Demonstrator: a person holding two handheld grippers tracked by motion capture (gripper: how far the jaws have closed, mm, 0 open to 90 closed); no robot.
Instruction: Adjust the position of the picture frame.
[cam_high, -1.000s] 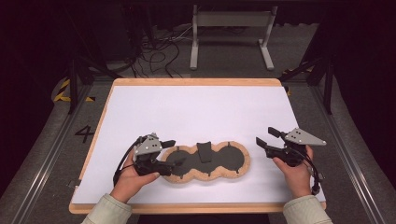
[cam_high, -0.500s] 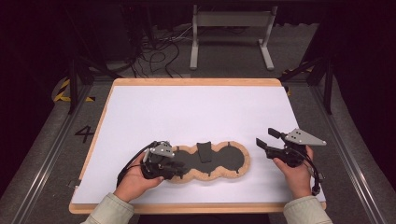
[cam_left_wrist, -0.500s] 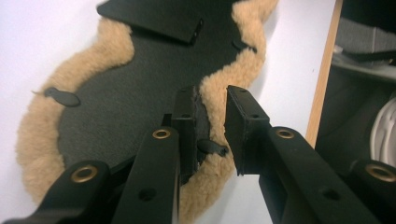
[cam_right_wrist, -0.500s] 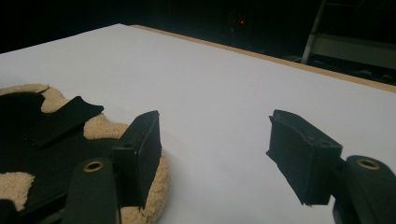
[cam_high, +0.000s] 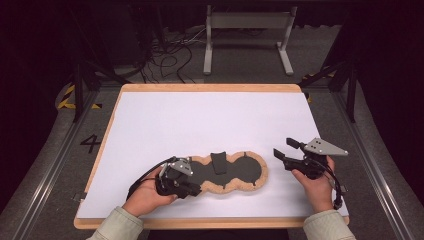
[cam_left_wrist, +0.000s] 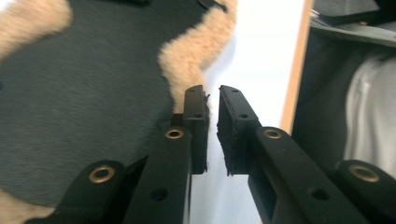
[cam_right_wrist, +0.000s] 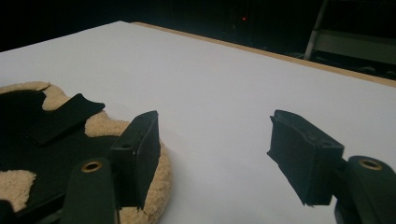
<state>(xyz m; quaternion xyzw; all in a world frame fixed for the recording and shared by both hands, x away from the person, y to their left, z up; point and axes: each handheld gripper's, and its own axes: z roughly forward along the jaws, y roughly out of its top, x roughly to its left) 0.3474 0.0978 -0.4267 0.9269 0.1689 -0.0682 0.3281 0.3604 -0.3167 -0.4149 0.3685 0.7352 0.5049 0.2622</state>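
A long lobed pad (cam_high: 240, 171) of dark fabric edged with tan fleece lies near the front of the white table (cam_high: 210, 115), with a small dark tab (cam_high: 218, 162) across its middle. My left gripper (cam_high: 196, 189) is down at the pad's left end. In the left gripper view its jaws (cam_left_wrist: 212, 100) have just been closing to a narrow gap. The fleece edge (cam_left_wrist: 187, 51) runs beside and under the left jaw, and white table shows through the gap. My right gripper (cam_high: 282, 148) hovers open just right of the pad (cam_right_wrist: 28, 154), nothing between its fingers (cam_right_wrist: 215, 135).
The table's wooden rim (cam_high: 210, 87) frames the white sheet. Behind the table stand a metal frame (cam_high: 245, 35) and loose cables (cam_high: 170, 50) on the floor. A painted "4" (cam_high: 90, 143) marks the floor at left. A pale sleeve (cam_left_wrist: 369, 116) is close by the front edge.
My left gripper has moved right and down onto the pad's left end, and its jaws have gone from wide apart to nearly together. The right gripper has stayed put.
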